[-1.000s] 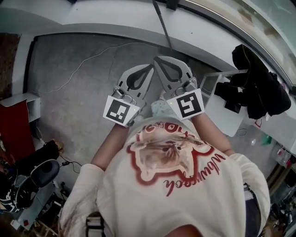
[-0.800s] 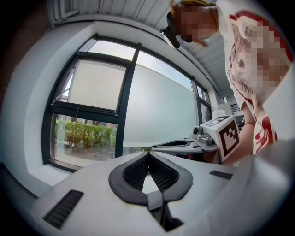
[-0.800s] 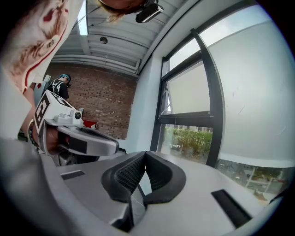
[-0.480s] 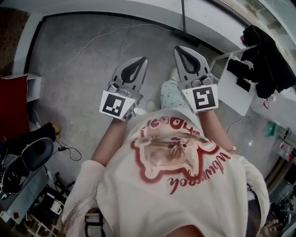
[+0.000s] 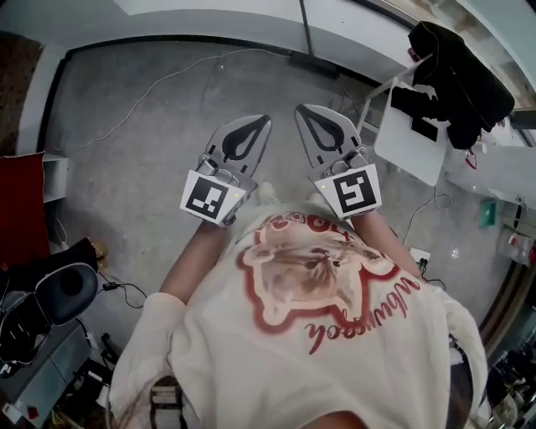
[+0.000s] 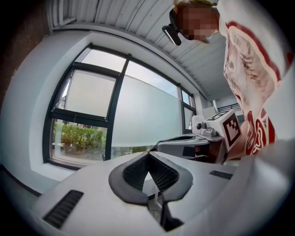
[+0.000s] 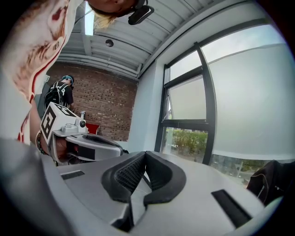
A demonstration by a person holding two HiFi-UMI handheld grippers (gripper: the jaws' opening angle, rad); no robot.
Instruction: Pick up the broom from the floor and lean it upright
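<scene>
Concrete floor [image 5: 126,193] carries white cable [image 5: 165,80], black chair [image 5: 67,293], dark clothes [image 5: 456,71].

Ahead of the left claw [image 5: 265,121] and out to its left the concrete floor [image 5: 142,180] lies open, crossed only by a thin cable [image 5: 178,74]. Just beyond the right claw [image 5: 299,110] a broom [image 5: 304,29] leans on the wall [image 5: 209,21]. Off to that claw's right, a white panel [image 5: 410,141] hung with black clothing [image 5: 456,71] blocks the way

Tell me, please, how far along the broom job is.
Done, it seems: what looks like the broom stands against the wall, head on the floor. In hand: nothing; the left gripper and right gripper have shut, empty jaws. Left: nothing apparent.
</scene>
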